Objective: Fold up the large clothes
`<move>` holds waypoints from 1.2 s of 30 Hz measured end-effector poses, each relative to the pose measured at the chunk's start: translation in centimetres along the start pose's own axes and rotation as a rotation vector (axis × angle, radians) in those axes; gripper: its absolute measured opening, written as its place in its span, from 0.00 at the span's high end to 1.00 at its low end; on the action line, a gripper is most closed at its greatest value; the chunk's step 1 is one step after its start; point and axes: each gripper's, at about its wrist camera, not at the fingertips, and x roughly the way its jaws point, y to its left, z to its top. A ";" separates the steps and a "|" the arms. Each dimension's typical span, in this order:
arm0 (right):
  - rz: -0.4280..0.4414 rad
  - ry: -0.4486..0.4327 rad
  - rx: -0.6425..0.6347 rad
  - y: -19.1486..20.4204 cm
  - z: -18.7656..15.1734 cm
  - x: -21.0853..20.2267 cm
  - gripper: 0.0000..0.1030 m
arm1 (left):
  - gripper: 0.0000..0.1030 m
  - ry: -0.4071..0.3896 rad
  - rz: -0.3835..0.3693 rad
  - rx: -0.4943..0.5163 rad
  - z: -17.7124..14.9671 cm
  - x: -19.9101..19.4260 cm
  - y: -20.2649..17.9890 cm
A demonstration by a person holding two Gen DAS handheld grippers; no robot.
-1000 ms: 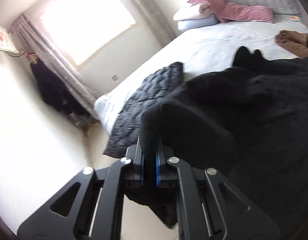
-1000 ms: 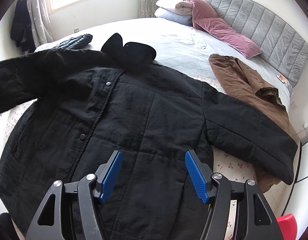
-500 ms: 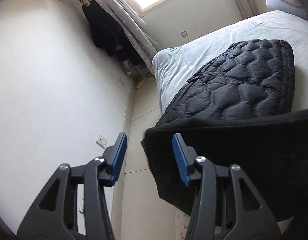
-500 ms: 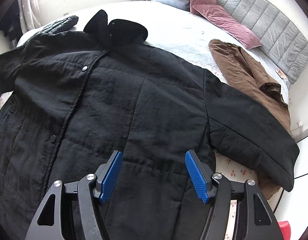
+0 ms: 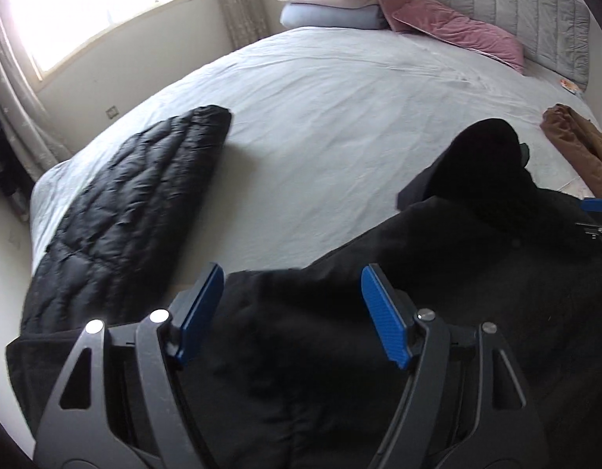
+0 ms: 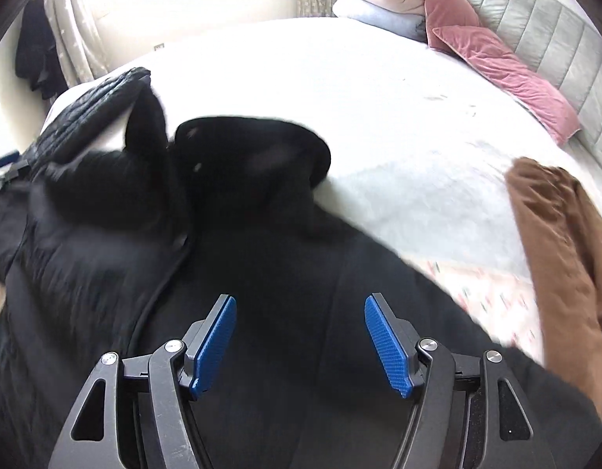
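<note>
A large black coat (image 6: 242, 273) lies spread front-up on the bed, collar (image 6: 254, 152) towards the pillows. In the left wrist view the coat (image 5: 418, 293) fills the lower right, its left sleeve stretching under my left gripper (image 5: 293, 312). My left gripper is open and empty just above that sleeve. My right gripper (image 6: 301, 344) is open and empty above the coat's chest. The right gripper's blue tip (image 5: 595, 205) shows at the left view's right edge.
A black quilted jacket (image 5: 136, 211) lies at the bed's left corner. A brown garment (image 6: 562, 258) lies to the right. Pink pillows (image 6: 492, 54) and folded blankets (image 5: 332, 4) sit by the grey headboard. The pale sheet (image 5: 340, 117) lies between.
My left gripper let go of the coat sleeve, opened, and swung from facing the wall and floor back over the bed. My right gripper moved forward up the coat towards the collar.
</note>
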 end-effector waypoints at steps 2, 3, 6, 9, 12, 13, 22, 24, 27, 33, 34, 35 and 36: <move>0.058 -0.018 0.067 -1.2 1.9 2.1 0.32 | 0.28 0.006 -0.070 -0.022 1.6 2.4 -1.9; 0.102 -0.025 0.101 -1.7 2.6 3.1 0.32 | 0.28 0.022 -0.112 -0.042 2.4 3.8 -2.5; 0.158 -0.035 0.208 -3.0 4.1 6.4 0.32 | 0.30 0.092 -0.216 -0.120 3.5 7.6 -3.2; 0.190 -0.056 0.286 -3.0 4.0 9.0 0.45 | 0.43 0.183 -0.289 -0.151 2.7 11.0 -4.4; 0.176 -0.125 0.226 -1.3 3.3 8.3 0.82 | 0.76 0.208 -0.379 -0.183 1.5 11.4 -4.5; 0.172 -0.156 0.206 -0.9 3.0 7.3 0.84 | 0.80 0.186 -0.390 -0.182 1.4 10.4 -4.6; -0.114 -0.492 0.100 -0.4 -0.4 -0.1 0.72 | 0.63 -0.135 -0.057 -0.308 0.3 7.9 -2.6; -0.088 -0.288 0.139 -1.9 -0.6 2.9 0.70 | 0.63 -0.001 -0.113 -0.376 -1.0 10.1 -1.6; 0.006 -0.247 0.239 -3.5 -2.2 3.2 0.47 | 0.56 -0.040 -0.187 -0.426 -1.9 8.5 -0.4; 0.115 -0.281 0.308 -5.9 -2.6 -1.1 0.40 | 0.39 -0.109 -0.288 -0.413 0.4 3.1 -0.6; 0.150 -0.299 0.331 -6.1 -2.6 -1.8 0.40 | 0.37 -0.128 -0.332 -0.423 1.4 3.0 -0.7; 0.186 -0.320 0.350 -6.0 -1.9 -2.3 0.40 | 0.36 -0.145 -0.379 -0.428 1.9 2.3 -1.3; 0.220 -0.341 0.364 -5.9 -1.8 -2.9 0.40 | 0.36 -0.147 -0.408 -0.426 2.6 2.1 -2.3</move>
